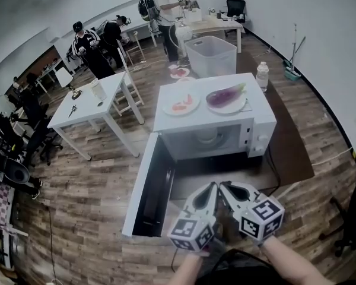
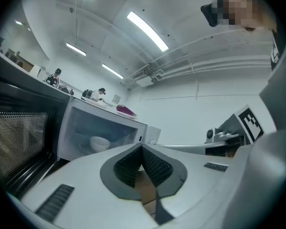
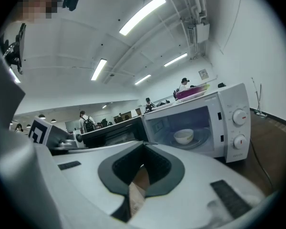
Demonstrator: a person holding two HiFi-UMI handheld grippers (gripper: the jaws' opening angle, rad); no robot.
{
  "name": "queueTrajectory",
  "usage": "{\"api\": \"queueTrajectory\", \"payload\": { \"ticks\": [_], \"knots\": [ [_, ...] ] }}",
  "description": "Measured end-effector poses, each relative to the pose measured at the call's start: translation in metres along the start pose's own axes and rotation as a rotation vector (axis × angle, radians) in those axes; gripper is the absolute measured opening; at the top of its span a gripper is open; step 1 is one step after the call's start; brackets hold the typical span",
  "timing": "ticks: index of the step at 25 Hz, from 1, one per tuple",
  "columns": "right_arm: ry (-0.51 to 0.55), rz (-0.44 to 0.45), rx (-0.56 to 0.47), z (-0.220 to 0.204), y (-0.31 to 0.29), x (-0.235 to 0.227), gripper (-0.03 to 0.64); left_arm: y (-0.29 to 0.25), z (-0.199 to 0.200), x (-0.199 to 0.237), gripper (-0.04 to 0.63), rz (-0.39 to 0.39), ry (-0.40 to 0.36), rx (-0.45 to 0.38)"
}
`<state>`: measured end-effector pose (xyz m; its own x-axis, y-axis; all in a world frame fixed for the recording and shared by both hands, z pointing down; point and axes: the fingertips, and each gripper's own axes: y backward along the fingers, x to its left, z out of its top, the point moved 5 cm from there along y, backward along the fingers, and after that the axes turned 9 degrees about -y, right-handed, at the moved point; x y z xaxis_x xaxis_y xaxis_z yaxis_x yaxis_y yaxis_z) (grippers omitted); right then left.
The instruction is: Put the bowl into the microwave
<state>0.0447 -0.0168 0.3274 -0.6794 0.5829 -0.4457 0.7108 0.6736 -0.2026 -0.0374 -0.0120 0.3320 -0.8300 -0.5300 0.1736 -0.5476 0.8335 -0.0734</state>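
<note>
Crockery is my guess for the bowl (image 3: pixel 184 136): small, white, round and plain, it looks stiff, fairly light, smooth enough to slip under hard pads, and liable to chip or crack if knocked or dropped. It sits upright inside the microwave (image 1: pixel 258 136), about the middle of the cavity on the glass turntable (image 3: pixel 204 138). It shows through the open front in both gripper views and faintly in the head view. The door (image 1: pixel 149 186) hangs wide open on the left side, swung out towards the person. Judged from how things lie, the placing looks done, and only shutting the door could remain, if that is wanted at all. Left gripper (image 1: pixel 211 189) and right gripper (image 1: pixel 226 189) hover side by side in front of the opening, well apart from the bowl, their tips nearly touching each other. Each has its two fingers pressed together with nothing between them, the ribbed pads meeting at the tip in each one's own view. Were the bowl to be taken up, the best hold would be the rim, one finger inside the wall and one outside, gripped gently and kept level, since the curved outside gives the pads little purchase. On top of the microwave stand two plates (image 1: pixel 168 100), one bearing an eggplant (image 1: pixel 225 95), which a bump to the box could shift.
</note>
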Motion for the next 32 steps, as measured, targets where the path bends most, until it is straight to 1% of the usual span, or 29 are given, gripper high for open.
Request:
{"api": "queueTrajectory", "payload": {
  "ticks": [6,18,32],
  "knots": [
    [0.007,0.008,0.017,0.005,0.004,0.006,0.002,0.005,0.006,-0.003,-0.001,-0.006,-0.002,0.007],
    [0.010,0.005,0.007,0.008,0.014,0.010,0.002,0.008,0.010,-0.013,0.000,-0.011,0.005,-0.008],
    [0.018,0.025,-0.042,0.018,0.030,0.016,0.000,0.009,0.025,-0.026,-0.002,-0.014,-0.032,-0.021]
  ]
}}
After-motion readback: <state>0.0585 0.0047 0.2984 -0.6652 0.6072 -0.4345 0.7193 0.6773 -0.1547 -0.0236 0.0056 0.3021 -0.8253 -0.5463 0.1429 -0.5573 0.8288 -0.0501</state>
